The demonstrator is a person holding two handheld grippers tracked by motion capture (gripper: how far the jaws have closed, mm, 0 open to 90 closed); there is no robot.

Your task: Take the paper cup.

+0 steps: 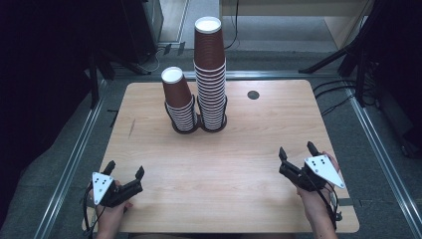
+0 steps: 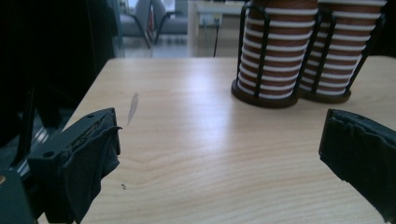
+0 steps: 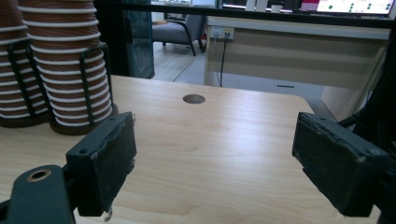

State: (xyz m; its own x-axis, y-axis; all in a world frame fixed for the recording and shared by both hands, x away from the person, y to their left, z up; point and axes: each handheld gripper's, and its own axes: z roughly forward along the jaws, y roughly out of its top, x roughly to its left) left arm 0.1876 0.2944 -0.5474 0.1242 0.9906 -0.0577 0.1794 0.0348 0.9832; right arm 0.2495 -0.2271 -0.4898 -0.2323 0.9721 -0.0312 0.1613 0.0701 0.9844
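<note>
Tongs both released, mine: left [image 1: 124, 175], right [image 1: 297, 150]; cup stacks [image 1: 209, 79] well ahead, racked so they stay upright

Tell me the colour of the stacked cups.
Brown cups with white rolled rims; clearest in the high view.
</note>
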